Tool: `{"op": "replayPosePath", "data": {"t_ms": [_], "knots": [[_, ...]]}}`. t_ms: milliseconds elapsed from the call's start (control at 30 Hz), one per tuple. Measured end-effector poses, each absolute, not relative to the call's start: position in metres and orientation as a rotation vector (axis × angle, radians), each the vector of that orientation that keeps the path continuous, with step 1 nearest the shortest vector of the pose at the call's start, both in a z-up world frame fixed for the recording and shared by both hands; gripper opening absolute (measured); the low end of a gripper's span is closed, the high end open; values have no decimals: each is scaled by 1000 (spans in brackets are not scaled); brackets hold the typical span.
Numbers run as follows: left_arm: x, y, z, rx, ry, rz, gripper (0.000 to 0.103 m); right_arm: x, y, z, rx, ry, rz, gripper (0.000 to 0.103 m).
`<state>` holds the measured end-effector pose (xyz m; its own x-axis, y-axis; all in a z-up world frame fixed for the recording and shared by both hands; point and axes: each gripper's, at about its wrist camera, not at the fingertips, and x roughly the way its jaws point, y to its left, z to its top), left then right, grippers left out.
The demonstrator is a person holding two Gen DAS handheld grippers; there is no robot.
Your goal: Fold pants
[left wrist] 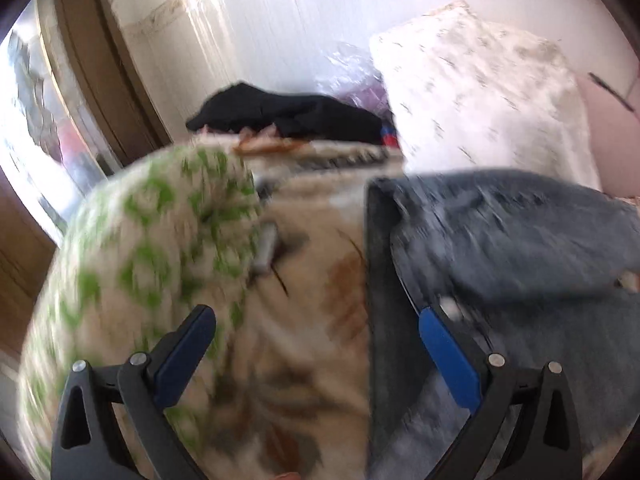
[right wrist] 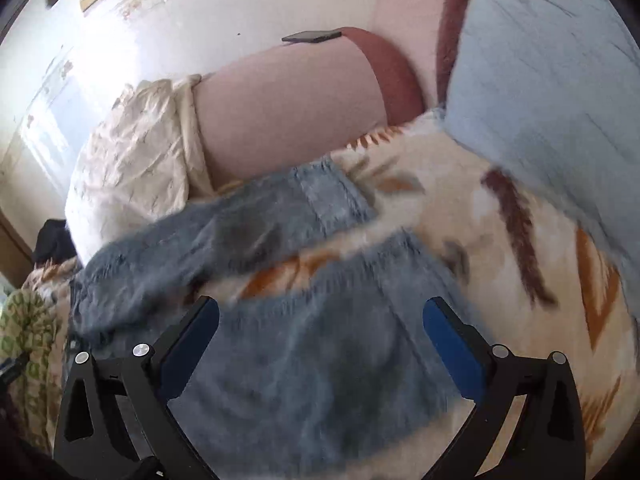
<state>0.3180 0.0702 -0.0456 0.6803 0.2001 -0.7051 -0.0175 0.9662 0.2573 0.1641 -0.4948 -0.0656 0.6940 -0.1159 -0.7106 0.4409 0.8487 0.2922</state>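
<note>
**Jeans spread on a bed, both grippers wide and empty above them**

A pair of blue-grey jeans (right wrist: 304,352) lies on a cream blanket (right wrist: 520,248) with orange and brown leaf shapes. Both views are motion-blurred, so fine detail is lost.

In the right wrist view, the right gripper (right wrist: 320,312) hovers with its blue-padded fingers (right wrist: 452,352) spread wide, holding nothing. One section of the jeans fills the space between and beneath the fingers, from 6 o'clock up to the centre. A second section runs as a long band from 9 o'clock up towards 1 o'clock, and a strip of blanket shows between the two. The long axis of that band slants across the fingers' line, not along it.

In the left wrist view, the left gripper (left wrist: 316,320) is also spread wide and empty. The jeans (left wrist: 500,248) lie to the right side only, from 3 o'clock down to 5 o'clock, with a dark straight edge near the right finger. A green-and-white patterned cushion (left wrist: 132,248) sits at 9 o'clock.

Judging from this, the right gripper is nearer the fabric (it is directly over it), while the left gripper would need to shift towards 3 o'clock to reach an edge. No fold looks finished yet.
</note>
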Motion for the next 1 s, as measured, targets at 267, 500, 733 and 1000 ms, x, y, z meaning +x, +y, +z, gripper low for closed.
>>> {"op": "replayPosePath", "data": {"t_ms": [267,500,733,1000], "knots": [[435,63,-64,179,913,99,103,307,-560,-70,477,833,-316,103],[489,59,-99,119,979,58,103,395,-582,-114,483,936,-335,102],[507,67,-106,117,982,48,103,428,-598,-151,436,1034,-414,91],[530,56,-120,99,1066,-5,103,434,-589,-170,414,1065,-419,78]]}}
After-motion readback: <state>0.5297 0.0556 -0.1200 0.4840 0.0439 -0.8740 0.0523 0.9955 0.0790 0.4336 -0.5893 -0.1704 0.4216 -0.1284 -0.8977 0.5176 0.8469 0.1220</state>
